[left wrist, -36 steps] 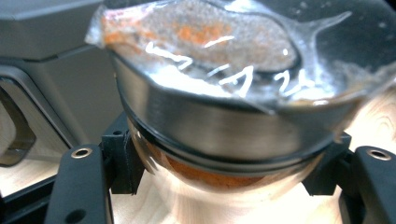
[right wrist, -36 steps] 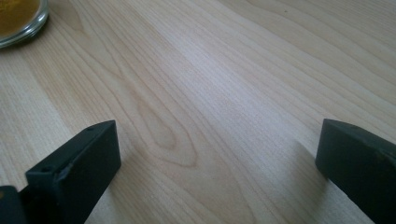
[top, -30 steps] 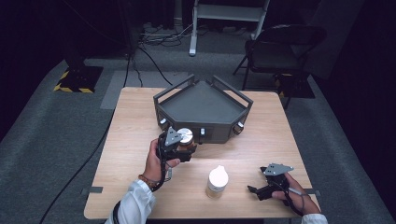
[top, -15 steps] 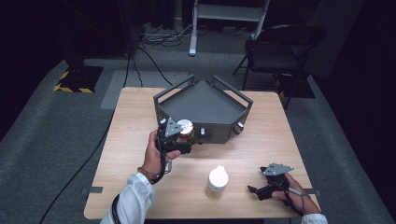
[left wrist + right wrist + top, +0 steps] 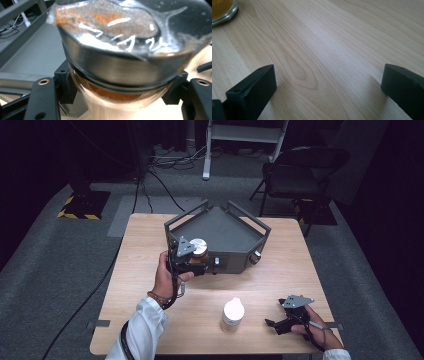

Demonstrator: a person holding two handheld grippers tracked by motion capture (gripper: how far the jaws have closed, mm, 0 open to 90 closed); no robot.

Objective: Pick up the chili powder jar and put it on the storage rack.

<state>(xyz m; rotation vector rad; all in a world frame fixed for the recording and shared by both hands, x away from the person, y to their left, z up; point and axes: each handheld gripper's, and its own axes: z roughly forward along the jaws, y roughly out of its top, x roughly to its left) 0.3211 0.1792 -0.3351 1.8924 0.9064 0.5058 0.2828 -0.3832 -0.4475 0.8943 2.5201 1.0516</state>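
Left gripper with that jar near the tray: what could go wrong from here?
1. The left gripper clamps the jar on its glass just below the metal lid; smooth glass might slip.
2. In the high view the jar hangs close to the grey tray rim, so it could knock the rail on the way in.
3. The second jar stands unheld between both hands; the open right gripper could tip it.

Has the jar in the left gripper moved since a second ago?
Yes. The jar, clamped in the left gripper, has gone up the high view, from over bare wood in front of the grey tray to its front rim.
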